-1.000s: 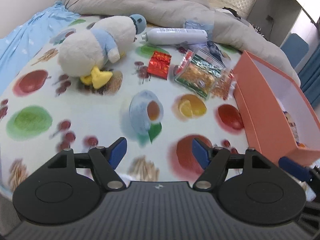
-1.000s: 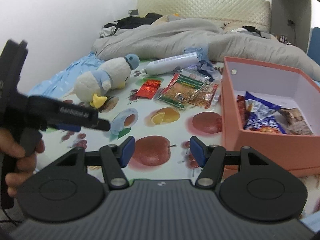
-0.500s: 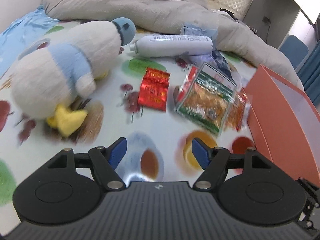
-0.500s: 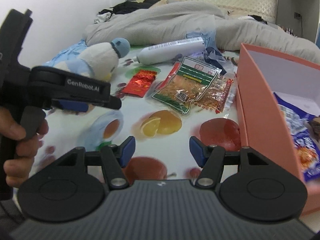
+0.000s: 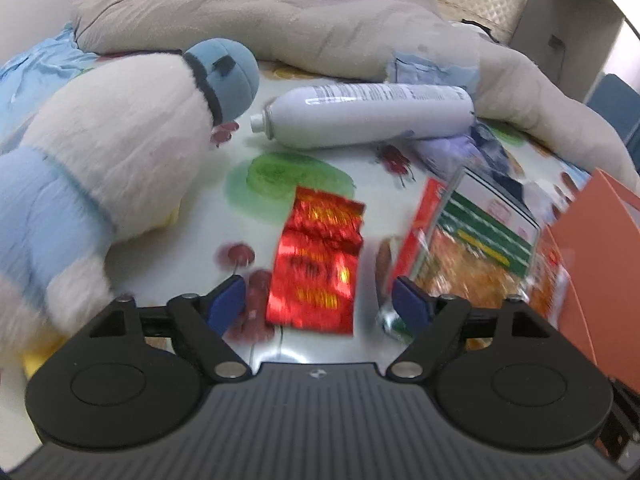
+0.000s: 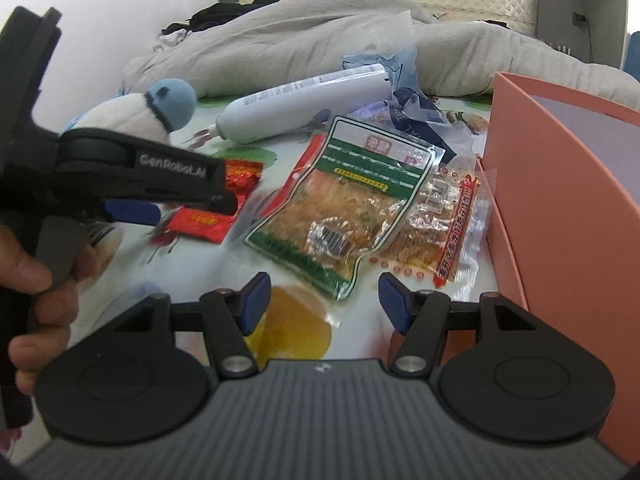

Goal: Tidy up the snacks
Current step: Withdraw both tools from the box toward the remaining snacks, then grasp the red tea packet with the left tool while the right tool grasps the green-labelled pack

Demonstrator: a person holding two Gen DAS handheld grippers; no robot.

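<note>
Bedspread [image 5: 304, 184] | left gripper [image 5: 319, 304] opening over red packet [image 5: 318, 264] (untouched) | right gripper [image 6: 324, 300] empty, apart; only it shows hand [image 6: 30, 280]

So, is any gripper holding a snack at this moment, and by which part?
Nothing is held. The left gripper has just been opening over the red packet without touching it; the right gripper is open before the green-striped bag.

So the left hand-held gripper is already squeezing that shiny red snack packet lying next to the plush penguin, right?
Not quite. The left hand-held gripper is not squeezing anything: the left wrist view shows its jaws standing apart, having just opened wider, with the shiny red snack packet lying flat on the cloth ahead of them, untouched. The rest holds: the packet does lie next to the plush penguin.
</note>
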